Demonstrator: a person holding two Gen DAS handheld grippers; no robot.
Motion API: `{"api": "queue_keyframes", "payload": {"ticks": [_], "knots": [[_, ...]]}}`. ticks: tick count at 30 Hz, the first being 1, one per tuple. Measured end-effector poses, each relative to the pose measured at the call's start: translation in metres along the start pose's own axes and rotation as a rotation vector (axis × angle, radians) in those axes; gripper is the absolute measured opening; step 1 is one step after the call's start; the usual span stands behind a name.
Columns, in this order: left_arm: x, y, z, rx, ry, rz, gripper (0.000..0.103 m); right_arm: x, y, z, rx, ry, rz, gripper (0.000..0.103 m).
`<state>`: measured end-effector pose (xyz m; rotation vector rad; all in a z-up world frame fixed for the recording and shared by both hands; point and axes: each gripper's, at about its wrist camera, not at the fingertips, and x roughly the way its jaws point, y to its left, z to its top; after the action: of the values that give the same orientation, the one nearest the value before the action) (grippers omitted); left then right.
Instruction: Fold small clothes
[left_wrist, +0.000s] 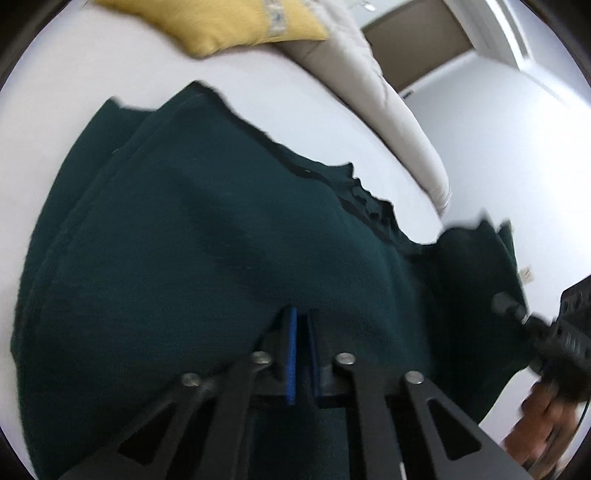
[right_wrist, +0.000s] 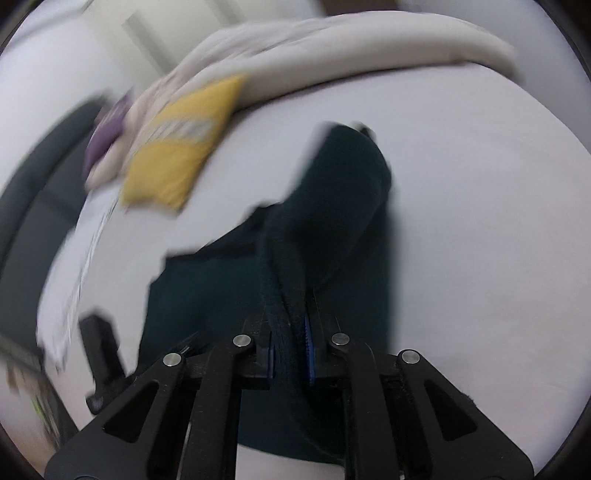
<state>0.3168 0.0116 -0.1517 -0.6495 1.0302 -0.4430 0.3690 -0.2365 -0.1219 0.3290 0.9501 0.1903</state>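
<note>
A white-sheeted bed (left_wrist: 92, 92) carries a mustard-yellow square cushion (left_wrist: 221, 22) and a rolled beige duvet (left_wrist: 388, 110). The dark green knit garment (left_wrist: 184, 240) spreads lengthwise from lower left to right in the left view. The left gripper (left_wrist: 301, 354) has its fingers clenched at the near hem; the right gripper (right_wrist: 290, 350) pinches a lifted fold, which runs up-frame from it. No containers show.

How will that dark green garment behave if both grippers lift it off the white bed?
The dark green garment looks like soft knit, so it will probably sag and drape. The fabric bunched in the right gripper suggests it folds easily. Its fuzzy surface likely resists slipping from the left gripper.
</note>
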Motion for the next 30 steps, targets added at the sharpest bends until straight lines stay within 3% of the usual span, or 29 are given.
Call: {"api": "queue_keyframes", "payload": {"ticks": [3, 5, 8, 10, 12, 13, 16, 22, 26, 30], "knots": [[-0.015, 0.009, -0.002, -0.049, -0.023, -0.038, 0.009, 0.053, 0.045, -0.018, -0.128, 0.127, -0.032, 0.010], [-0.025, 0.014, -0.003, -0.077, -0.042, -0.065, 0.025, 0.079, 0.052, -0.030, -0.139, 0.179, -0.041, 0.011], [-0.034, 0.011, -0.001, -0.086, -0.053, -0.087, 0.046, 0.078, 0.047, -0.039, -0.124, 0.128, -0.027, 0.017], [-0.036, 0.002, 0.001, -0.084, -0.052, -0.098, 0.064, 0.065, 0.042, -0.042, -0.103, 0.118, 0.059, 0.044], [-0.035, -0.008, 0.002, -0.073, -0.045, -0.106, 0.073, 0.047, 0.045, -0.044, -0.125, 0.090, 0.120, 0.061], [-0.031, -0.013, 0.002, -0.065, -0.036, -0.110, 0.074, 0.032, 0.044, -0.049, -0.152, 0.059, 0.130, 0.065], [-0.011, -0.025, 0.000, -0.052, 0.010, -0.086, 0.075, 0.002, 0.029, -0.064, -0.174, 0.025, 0.130, 0.065], [0.008, -0.057, 0.000, 0.007, 0.042, -0.044, 0.076, -0.043, -0.005, -0.104, -0.166, 0.015, 0.263, 0.065], [0.021, -0.068, 0.001, 0.026, 0.069, -0.012, 0.076, -0.061, -0.034, -0.126, -0.164, 0.017, 0.323, 0.065], [0.026, -0.064, 0.006, -0.009, 0.080, -0.021, 0.072, -0.062, -0.052, -0.129, -0.155, -0.004, 0.323, 0.065]]}}
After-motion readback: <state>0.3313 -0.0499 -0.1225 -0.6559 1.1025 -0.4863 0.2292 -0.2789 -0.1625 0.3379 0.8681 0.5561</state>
